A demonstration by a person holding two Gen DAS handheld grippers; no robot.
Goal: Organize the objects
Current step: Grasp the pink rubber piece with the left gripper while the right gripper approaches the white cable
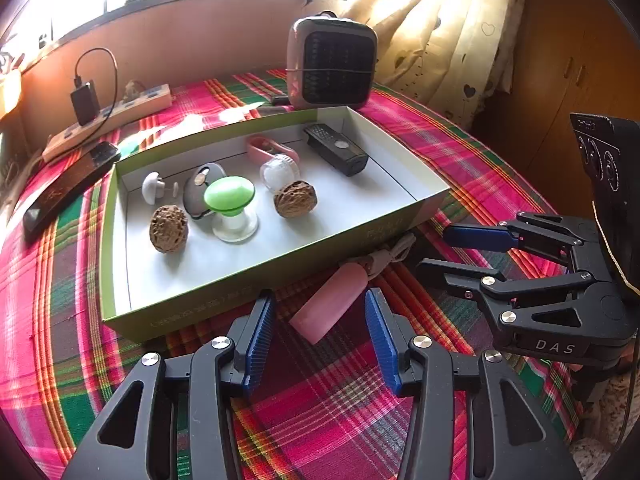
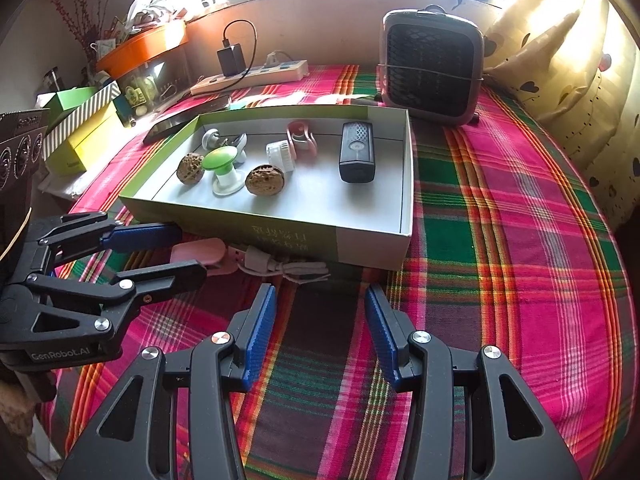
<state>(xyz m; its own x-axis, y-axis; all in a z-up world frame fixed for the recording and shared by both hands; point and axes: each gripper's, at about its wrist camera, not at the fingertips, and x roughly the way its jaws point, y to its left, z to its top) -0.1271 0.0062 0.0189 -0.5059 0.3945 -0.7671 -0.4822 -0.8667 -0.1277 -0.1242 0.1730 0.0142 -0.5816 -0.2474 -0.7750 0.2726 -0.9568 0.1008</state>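
A green-sided shallow box [image 1: 256, 280] [image 2: 280, 232] on the plaid cloth holds two walnuts [image 1: 295, 199] [image 1: 168, 229], a green-capped piece [image 1: 229, 195], a black remote-like device [image 1: 335, 149] [image 2: 357, 152], a pink clip [image 1: 272, 147] and small white pieces. A pink cylinder [image 1: 329, 308] [image 2: 198, 254] with a bundled cord [image 2: 286, 268] lies outside, against the box's near wall. My left gripper [image 1: 320, 312] [image 2: 188, 252] is open, its fingers on either side of the pink cylinder without touching it. My right gripper [image 2: 320, 312] [image 1: 444, 252] is open and empty over the cloth.
A grey fan heater [image 1: 332, 62] [image 2: 432, 66] stands behind the box. A power strip with charger [image 1: 108, 120] [image 2: 252, 74] and a black phone [image 1: 68, 188] lie at the back left. Boxes and clutter [image 2: 84, 120] are at the far left, a curtain [image 1: 448, 32] at right.
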